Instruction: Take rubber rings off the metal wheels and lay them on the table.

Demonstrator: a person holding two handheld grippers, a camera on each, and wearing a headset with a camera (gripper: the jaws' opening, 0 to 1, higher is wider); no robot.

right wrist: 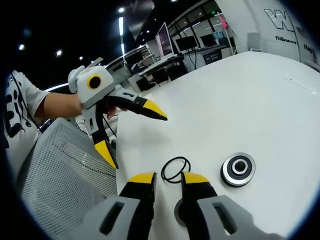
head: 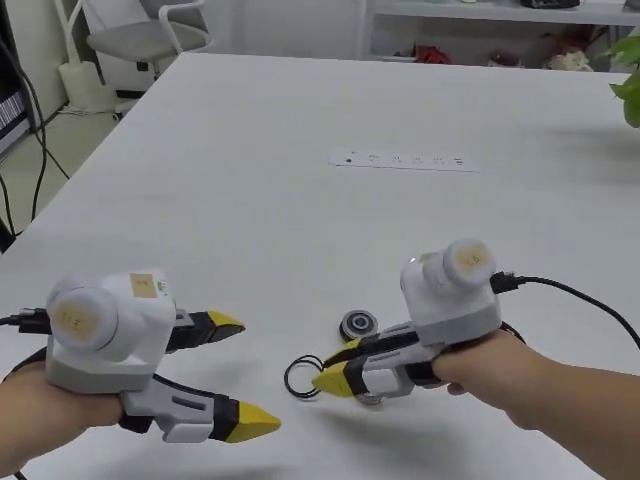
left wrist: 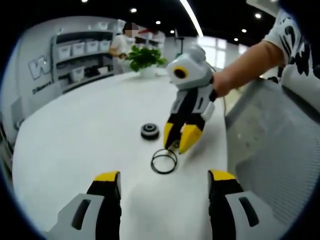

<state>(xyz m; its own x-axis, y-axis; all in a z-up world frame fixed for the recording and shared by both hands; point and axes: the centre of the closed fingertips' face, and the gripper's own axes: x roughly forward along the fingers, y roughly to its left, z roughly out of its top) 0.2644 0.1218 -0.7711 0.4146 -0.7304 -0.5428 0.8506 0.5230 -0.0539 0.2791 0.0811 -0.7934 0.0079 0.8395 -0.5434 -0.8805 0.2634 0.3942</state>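
A loose black rubber ring (head: 287, 378) (left wrist: 152, 162) (right wrist: 162, 172) lies flat on the white table (head: 300, 200). Just beyond it rests a metal wheel (head: 358, 323) (left wrist: 149, 131) (right wrist: 238, 169) with a dark band around it. My right gripper (head: 335, 368) (left wrist: 179, 141) (right wrist: 168, 179) hovers right over the ring, jaws a narrow gap apart with nothing between the tips. A second round wheel (right wrist: 179, 215) (head: 372, 399) lies under that gripper, mostly hidden. My left gripper (head: 240, 372) (left wrist: 164, 180) (right wrist: 135, 140) is wide open and empty, left of the ring and pointing at it.
A flush socket strip (head: 405, 160) sits in the table's middle. An office chair (head: 140, 35) stands past the far left corner and a plant (head: 628, 80) (left wrist: 145, 56) at the far right. A mesh chair back (right wrist: 60, 170) (left wrist: 270, 130) is at the near edge.
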